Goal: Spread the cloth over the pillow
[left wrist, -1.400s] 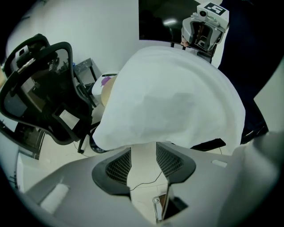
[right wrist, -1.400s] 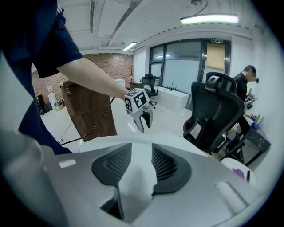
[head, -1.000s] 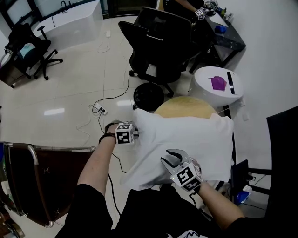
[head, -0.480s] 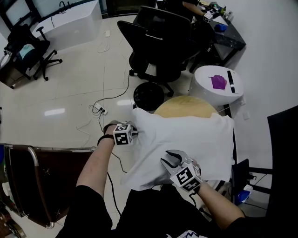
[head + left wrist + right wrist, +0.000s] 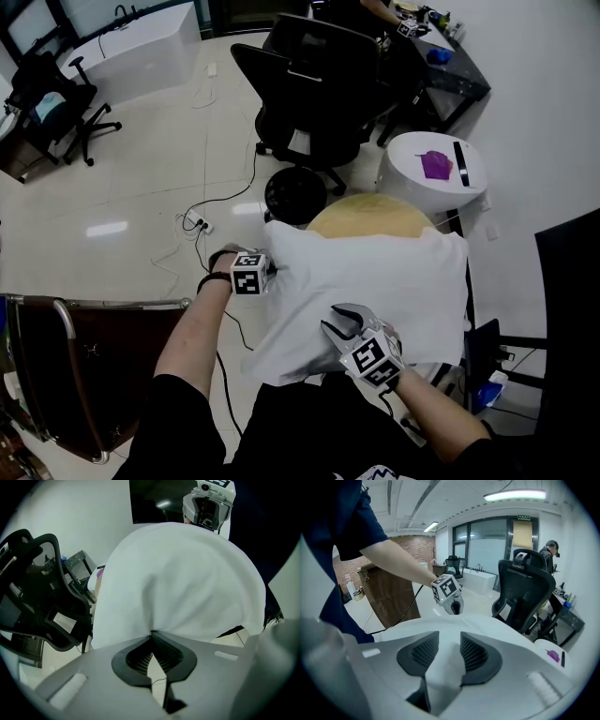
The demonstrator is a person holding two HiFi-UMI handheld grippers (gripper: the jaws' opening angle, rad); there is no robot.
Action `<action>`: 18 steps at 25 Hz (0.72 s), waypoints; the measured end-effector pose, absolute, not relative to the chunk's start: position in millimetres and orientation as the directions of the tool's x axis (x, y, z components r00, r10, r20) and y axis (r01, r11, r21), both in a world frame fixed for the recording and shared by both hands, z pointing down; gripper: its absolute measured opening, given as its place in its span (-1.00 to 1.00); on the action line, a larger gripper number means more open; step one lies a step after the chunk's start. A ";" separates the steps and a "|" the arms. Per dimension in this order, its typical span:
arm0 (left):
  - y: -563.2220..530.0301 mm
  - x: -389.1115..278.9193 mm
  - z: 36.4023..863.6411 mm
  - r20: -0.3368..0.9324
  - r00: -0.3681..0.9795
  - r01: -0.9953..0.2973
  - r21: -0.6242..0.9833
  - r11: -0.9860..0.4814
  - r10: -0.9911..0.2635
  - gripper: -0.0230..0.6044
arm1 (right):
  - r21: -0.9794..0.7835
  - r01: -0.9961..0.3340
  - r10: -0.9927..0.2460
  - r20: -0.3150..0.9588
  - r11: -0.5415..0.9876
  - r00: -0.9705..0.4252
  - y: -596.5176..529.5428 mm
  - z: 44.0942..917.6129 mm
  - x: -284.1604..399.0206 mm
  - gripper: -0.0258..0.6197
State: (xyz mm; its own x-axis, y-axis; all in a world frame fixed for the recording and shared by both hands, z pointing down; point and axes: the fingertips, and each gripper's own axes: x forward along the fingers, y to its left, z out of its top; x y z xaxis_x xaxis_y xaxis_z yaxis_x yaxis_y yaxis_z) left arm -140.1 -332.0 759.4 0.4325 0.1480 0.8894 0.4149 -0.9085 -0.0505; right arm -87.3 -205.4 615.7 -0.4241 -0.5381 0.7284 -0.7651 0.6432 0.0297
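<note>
A white cloth [image 5: 375,281] lies humped over the pillow, which is hidden under it; I cannot tell the two apart. My left gripper [image 5: 271,272] is at the cloth's left edge. In the left gripper view its jaws [image 5: 152,635] are shut, and the cloth [image 5: 187,573] puckers into their tips. My right gripper [image 5: 339,321] is at the near edge. In the right gripper view a thick white fold [image 5: 443,672] fills the gap between its pads [image 5: 473,652], which are closed on it. The left gripper [image 5: 449,597] shows across the cloth there.
The cloth rests on a round yellowish table [image 5: 375,211]. Behind it stand a white round side table [image 5: 412,183] bearing a purple thing [image 5: 435,166], a black stool [image 5: 295,194] and a black office chair [image 5: 319,94]. A brown chair [image 5: 94,366] is at left; cables [image 5: 202,225] cross the floor.
</note>
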 end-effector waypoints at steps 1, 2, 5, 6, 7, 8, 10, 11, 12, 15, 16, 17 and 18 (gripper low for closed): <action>-332.9 -142.0 759.0 0.891 0.429 0.417 -0.050 -0.907 0.148 -0.91 | 0.030 -0.765 -0.538 0.729 0.644 -0.424 -205.0 616.4 -87.1 -0.44; -334.3 -144.4 758.0 0.893 0.425 0.420 -0.051 -0.906 0.146 -0.91 | 0.031 -0.765 -0.538 0.729 0.644 -0.423 -204.7 616.7 -87.0 -0.44; -343.8 -155.1 752.1 0.902 0.414 0.417 -0.072 -0.906 0.119 -0.91 | 0.032 -0.764 -0.540 0.727 0.644 -0.425 -204.4 615.9 -87.1 -0.44; -348.5 -159.3 749.8 0.906 0.410 0.413 -0.082 -0.907 0.105 -0.91 | 0.031 -0.764 -0.540 0.726 0.644 -0.425 -204.3 615.3 -87.1 -0.44; -353.5 -163.5 747.7 0.910 0.404 0.410 -0.091 -0.908 0.092 -0.91 | 0.031 -0.764 -0.540 0.726 0.645 -0.426 -204.3 614.6 -86.9 -0.44; -358.5 -167.6 746.0 0.914 0.398 0.407 -0.098 -0.908 0.080 -0.91 | 0.031 -0.763 -0.541 0.725 0.645 -0.427 -204.6 613.7 -86.9 -0.44; -366.5 -174.0 742.4 0.916 0.396 0.395 -0.104 -0.913 0.067 -0.91 | 0.034 -0.762 -0.544 0.721 0.647 -0.429 -205.7 611.5 -87.5 -0.44; -368.4 -174.6 739.8 0.911 0.407 0.384 -0.104 -0.917 0.067 -0.91 | 0.035 -0.762 -0.545 0.720 0.647 -0.430 -206.3 610.8 -88.1 -0.44; -368.5 -172.9 736.8 0.902 0.425 0.374 -0.103 -0.922 0.071 -0.91 | 0.035 -0.761 -0.546 0.719 0.647 -0.431 -206.8 610.4 -88.6 -0.44; -356.2 -159.4 733.4 0.877 0.466 0.374 -0.074 -0.924 0.119 -0.89 | 0.033 -0.761 -0.544 0.720 0.648 -0.432 -207.3 611.9 -89.6 -0.44; -349.8 -154.7 734.8 0.872 0.468 0.382 -0.055 -0.923 0.142 -0.59 | 0.031 -0.761 -0.542 0.720 0.648 -0.432 -207.0 612.5 -90.0 -0.44; -343.8 -150.3 736.7 0.869 0.468 0.391 -0.038 -0.920 0.163 -0.42 | 0.031 -0.761 -0.541 0.721 0.648 -0.432 -206.6 613.0 -90.3 -0.44; -338.9 -146.3 738.7 0.867 0.465 0.401 -0.027 -0.916 0.178 -0.35 | 0.031 -0.761 -0.541 0.722 0.648 -0.431 -206.3 613.7 -90.2 -0.44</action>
State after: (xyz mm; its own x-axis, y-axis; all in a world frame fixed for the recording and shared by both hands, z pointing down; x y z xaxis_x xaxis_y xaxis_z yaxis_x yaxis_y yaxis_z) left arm -146.3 -338.9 738.7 0.4654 0.1780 0.8670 0.4008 -0.9158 -0.0271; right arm -90.2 -206.3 613.7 -0.4312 -0.5405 0.7224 -0.7610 0.6480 0.0305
